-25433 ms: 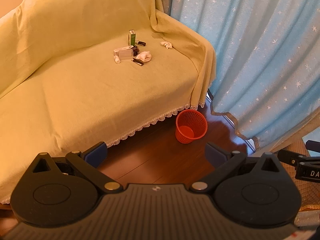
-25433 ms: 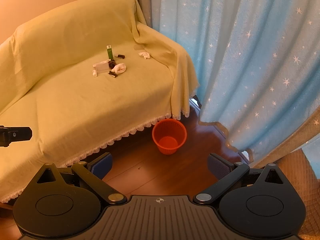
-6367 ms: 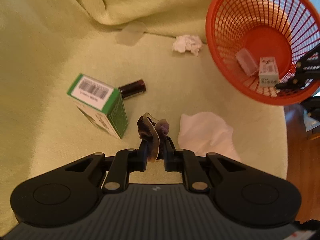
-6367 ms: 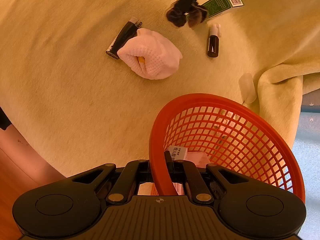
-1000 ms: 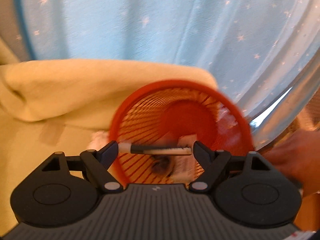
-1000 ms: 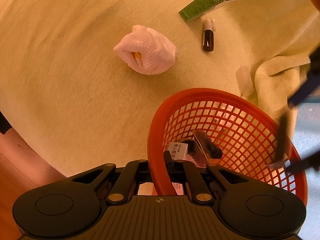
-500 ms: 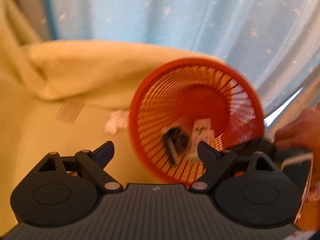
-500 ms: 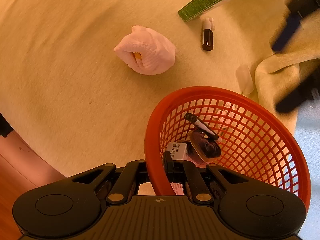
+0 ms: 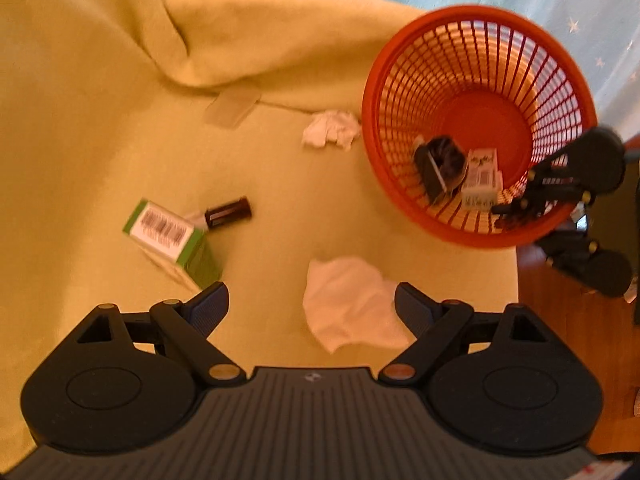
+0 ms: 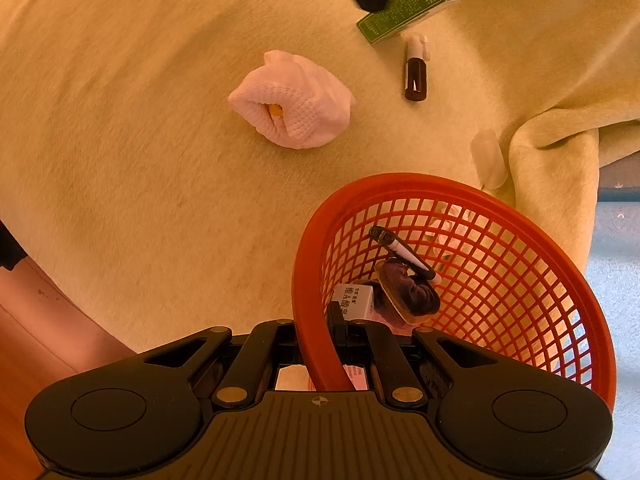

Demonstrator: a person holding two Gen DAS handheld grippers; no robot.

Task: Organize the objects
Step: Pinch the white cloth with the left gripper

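Observation:
My left gripper (image 9: 310,308) is open and empty above the couch seat, its fingers either side of a white knitted cloth (image 9: 352,320) (image 10: 292,106). A green box (image 9: 172,240) (image 10: 412,6) and a brown bottle (image 9: 228,214) (image 10: 416,72) lie to its left. My right gripper (image 10: 320,332) (image 9: 520,216) is shut on the rim of the red mesh basket (image 9: 476,11) (image 10: 420,179). The basket holds a pen (image 10: 404,254), a dark purple item (image 10: 408,292) (image 9: 440,164) and a small white box (image 9: 482,178) (image 10: 356,300).
A crumpled tissue (image 9: 330,134) lies beside the basket's left wall. A clear plastic piece (image 9: 232,108) (image 10: 488,158) rests by the fold of the yellow couch cover (image 9: 280,40). Blue star curtain (image 9: 580,0) hangs behind; wooden floor (image 9: 560,340) lies to the right.
The pen left my left gripper and now lies in the basket. The left gripper, still open, swung away from the basket mouth back over the seat and the white cloth.

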